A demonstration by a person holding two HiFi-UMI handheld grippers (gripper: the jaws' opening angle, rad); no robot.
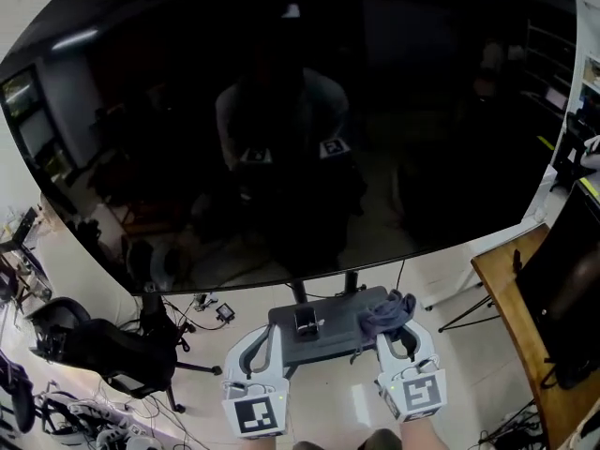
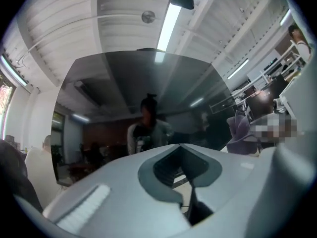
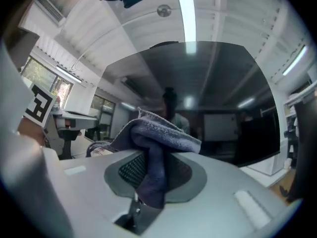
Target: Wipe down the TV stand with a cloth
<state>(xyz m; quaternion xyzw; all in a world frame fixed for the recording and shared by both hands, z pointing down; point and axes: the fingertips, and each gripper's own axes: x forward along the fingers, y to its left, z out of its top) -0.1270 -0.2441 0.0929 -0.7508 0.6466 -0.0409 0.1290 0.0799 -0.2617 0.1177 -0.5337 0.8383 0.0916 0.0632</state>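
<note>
A blue-grey cloth (image 1: 385, 313) hangs bunched from my right gripper (image 1: 395, 334), which is shut on it at the right end of the TV stand's dark grey shelf (image 1: 319, 340). In the right gripper view the cloth (image 3: 157, 143) drapes over the closed jaws of the right gripper (image 3: 151, 185), in front of the big black TV screen (image 3: 208, 98). My left gripper (image 1: 264, 337) sits at the shelf's left end. In its own view the left gripper (image 2: 181, 176) is shut with nothing in it, and the cloth (image 2: 240, 131) shows at the right.
The large dark TV screen (image 1: 281, 129) fills most of the head view above the shelf. A black office chair (image 1: 98, 345) stands at the left with cables (image 1: 211, 307) on the floor. A wooden table edge (image 1: 511, 317) and tripod legs (image 1: 464, 315) are at the right.
</note>
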